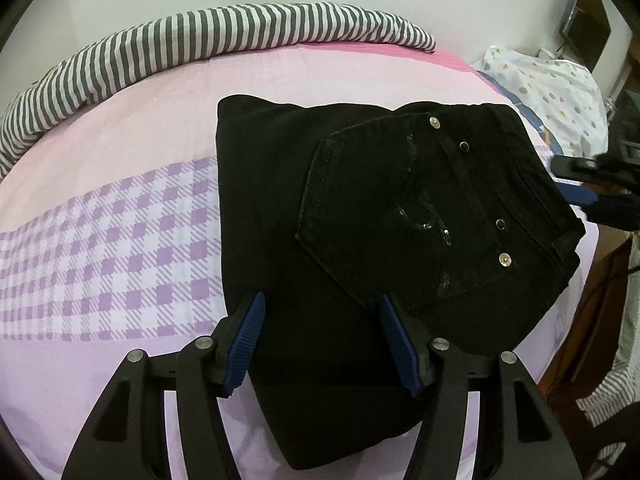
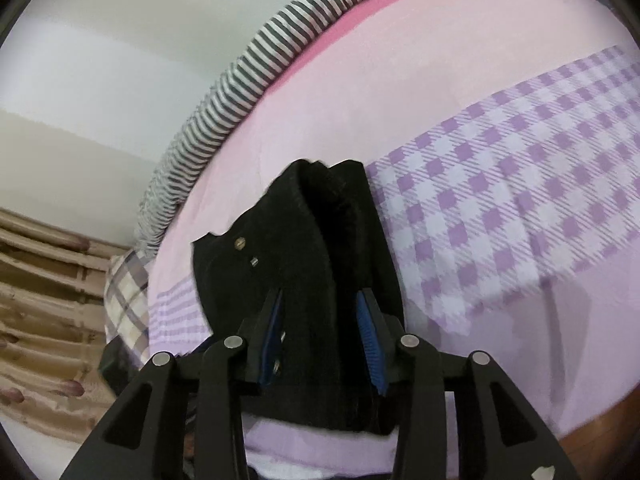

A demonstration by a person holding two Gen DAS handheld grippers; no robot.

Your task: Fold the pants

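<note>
Pants: we find the black pants (image 1: 360,216) lying folded into a compact stack on the bed sheet (image 1: 120,240), back pocket (image 1: 400,216) face up with its rivets showing. They sit toward the near edge of the bed, partly across the purple checked band.

Left gripper: our left gripper (image 1: 320,340) hangs over the near end of the stack, jaws spread, blue pads apart with dark cloth showing between them. Neither pad presses on the fabric, so we read it as holding nothing, likely poised to pat or square the fold.

Right gripper: our right gripper (image 2: 324,344) meets the stack end-on at the waistband side, jaws partly apart, straddling the thick folded edge. The view is blurred, so we cannot tell for sure whether the pads touch the cloth; we judge them clear of it.

Why so placed: one tool at each end of the bundle suits laying it down evenly and letting go without dragging a layer loose.

Surroundings: a striped bolster (image 1: 200,36) runs along the far side of the bed against the wall, well apart from the pants.

Progress: we judge the folding done or nearly so.
</note>
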